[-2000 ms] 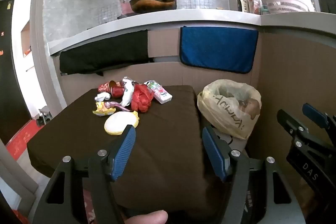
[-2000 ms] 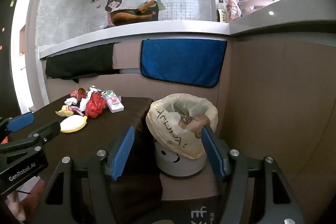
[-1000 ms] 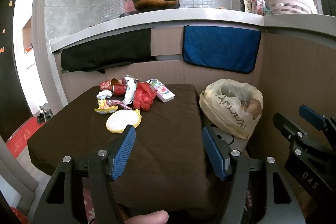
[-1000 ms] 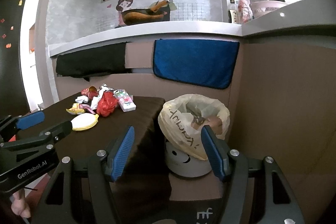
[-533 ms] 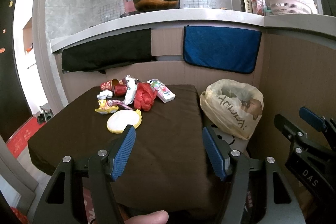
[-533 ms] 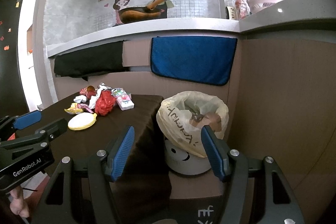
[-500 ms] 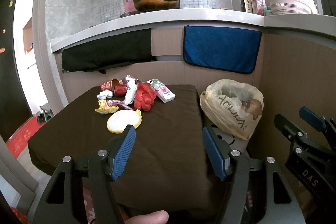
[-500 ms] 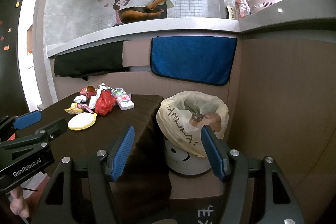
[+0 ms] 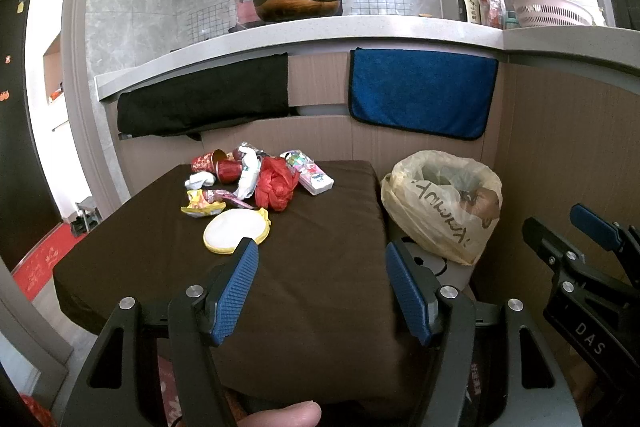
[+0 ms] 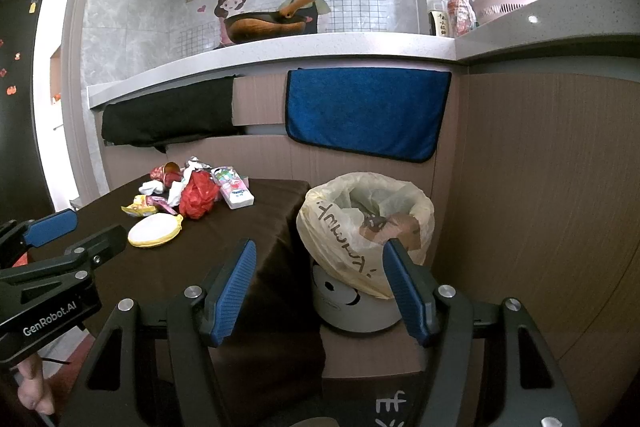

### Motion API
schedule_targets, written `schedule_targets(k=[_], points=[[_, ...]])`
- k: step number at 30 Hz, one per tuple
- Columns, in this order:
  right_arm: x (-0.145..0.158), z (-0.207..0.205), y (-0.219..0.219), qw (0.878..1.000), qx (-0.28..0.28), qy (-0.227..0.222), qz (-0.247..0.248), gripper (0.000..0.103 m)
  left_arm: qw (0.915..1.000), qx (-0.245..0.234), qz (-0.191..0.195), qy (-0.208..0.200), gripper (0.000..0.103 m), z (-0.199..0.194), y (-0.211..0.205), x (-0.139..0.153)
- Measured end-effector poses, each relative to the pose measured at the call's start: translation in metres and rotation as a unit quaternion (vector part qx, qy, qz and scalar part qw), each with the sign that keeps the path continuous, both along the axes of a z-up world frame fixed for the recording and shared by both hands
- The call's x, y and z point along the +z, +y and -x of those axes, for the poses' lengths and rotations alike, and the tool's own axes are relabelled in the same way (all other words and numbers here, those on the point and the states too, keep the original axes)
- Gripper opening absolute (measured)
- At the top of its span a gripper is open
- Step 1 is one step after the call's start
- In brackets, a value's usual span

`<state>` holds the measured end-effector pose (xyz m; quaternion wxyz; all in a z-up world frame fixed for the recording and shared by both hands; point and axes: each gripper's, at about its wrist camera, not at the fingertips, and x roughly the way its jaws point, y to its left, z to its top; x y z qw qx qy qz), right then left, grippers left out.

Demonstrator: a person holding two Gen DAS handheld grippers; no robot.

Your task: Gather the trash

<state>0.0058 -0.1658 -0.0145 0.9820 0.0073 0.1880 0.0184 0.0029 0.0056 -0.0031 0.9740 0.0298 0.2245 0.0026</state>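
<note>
So far nothing looks collected by either tool: the left gripper (image 9: 320, 287) and the right gripper (image 10: 318, 285) both hang with jaws spread wide and empty, well short of the litter. The trash pile (image 9: 256, 183) sits at the far left of the brown-covered counter (image 9: 320, 307): red paper cups, a crumpled red plastic bag (image 9: 276, 185), white wrappers, a yellow snack packet, a tissue pack (image 9: 312, 175) and a round yellow-rimmed lid (image 9: 236, 230) nearest the camera. To the right, just beside the counter's edge, stands the bin (image 10: 352, 307) lined with a pale yellow bag (image 10: 360, 223) that already holds some rubbish. By my reading, the whole pile is left to move.

Legible writing: "GenRobot.AI" on the left tool in the right view, "DAS" on the right tool in the left view. The bag's print is upside down and unreadable; the wall mural carries Chinese characters.
</note>
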Motion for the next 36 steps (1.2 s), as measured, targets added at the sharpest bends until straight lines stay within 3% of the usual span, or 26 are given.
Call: schedule_targets(k=[36], points=[[-0.0032,0.0004,-0.0058,1.0,0.0,0.006,0.0,0.063,1.0,0.001,0.002,-0.001,0.067,0.0002,0.0029,-0.0003]])
